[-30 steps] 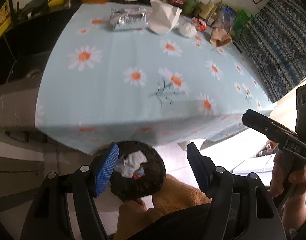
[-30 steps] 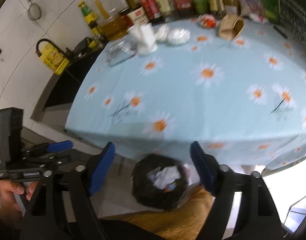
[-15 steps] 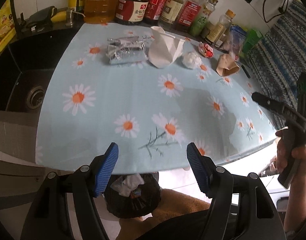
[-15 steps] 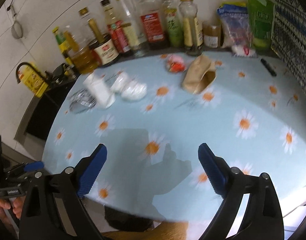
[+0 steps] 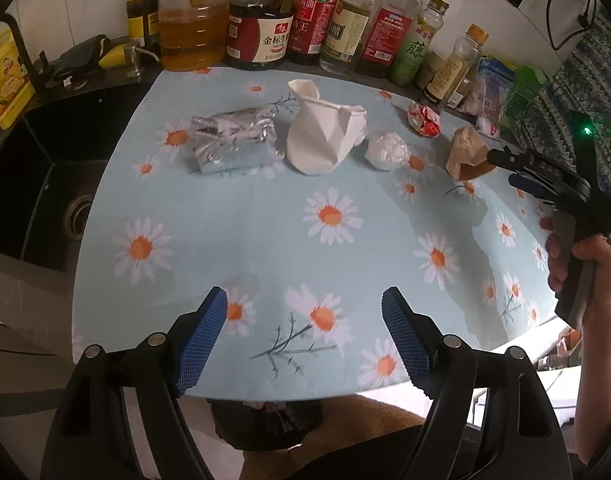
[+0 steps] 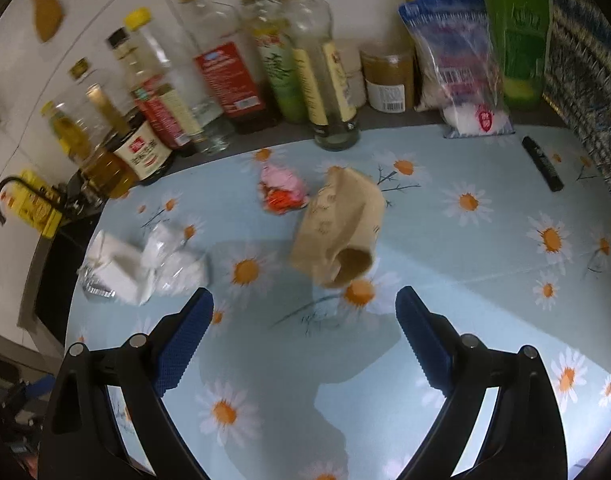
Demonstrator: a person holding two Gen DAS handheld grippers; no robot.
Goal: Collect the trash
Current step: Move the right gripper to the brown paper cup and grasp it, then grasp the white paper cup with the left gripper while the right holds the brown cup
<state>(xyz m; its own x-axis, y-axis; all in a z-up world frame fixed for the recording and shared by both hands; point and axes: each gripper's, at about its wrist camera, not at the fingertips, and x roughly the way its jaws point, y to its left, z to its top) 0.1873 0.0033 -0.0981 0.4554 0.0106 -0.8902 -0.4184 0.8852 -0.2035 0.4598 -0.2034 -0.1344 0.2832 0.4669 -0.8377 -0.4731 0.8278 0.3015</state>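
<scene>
While both claws gape empty, bare tablecloth (image 5: 265, 216) spreads ahead.

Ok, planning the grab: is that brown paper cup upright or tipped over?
Tipped over. The brown paper cup lies on its side on the tablecloth, its open mouth facing the right gripper.

The tablecloth (image 5: 265, 216) is pale blue with white daisies that have orange centres. On it lie a silver foil wrapper (image 5: 233, 144), a white crumpled paper cup (image 5: 321, 136), a white paper ball (image 5: 387, 150), a red and white wrapper (image 5: 424, 119) and a brown paper bag (image 6: 341, 228). The gripper pads (image 5: 203, 336) are blue, on black arms.
</scene>
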